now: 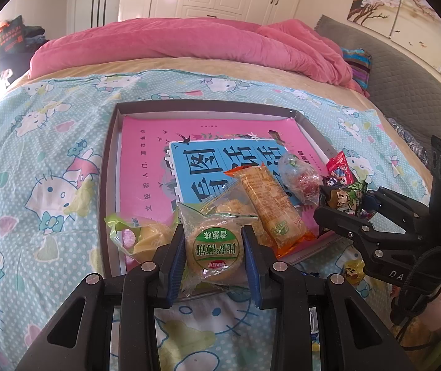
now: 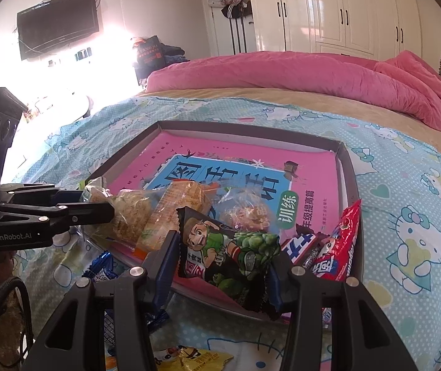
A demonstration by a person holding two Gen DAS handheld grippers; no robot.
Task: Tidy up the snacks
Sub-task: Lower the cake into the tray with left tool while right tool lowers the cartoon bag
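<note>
A shallow grey box [image 1: 109, 167] with a pink book [image 1: 146, 160] in it lies on the bed. My left gripper [image 1: 215, 252] is shut on a round biscuit pack with a green label [image 1: 215, 247] at the box's near edge. An orange snack bar [image 1: 266, 204] and a clear red candy bag [image 1: 300, 179] lie in the box. My right gripper [image 2: 223, 262] is shut on a black cartoon pea pack [image 2: 223, 247] over the box's near edge [image 2: 352, 167]; it also shows in the left wrist view [image 1: 345, 201].
A red snack pack [image 2: 341, 241] and a blue-white bar [image 2: 300, 244] lie at the box's right corner. A yellow-green pack [image 1: 140, 232] lies at its left. Blue [image 2: 99, 272] and yellow [image 2: 189, 358] packs lie on the sheet. A pink quilt [image 1: 189, 43] is heaped behind.
</note>
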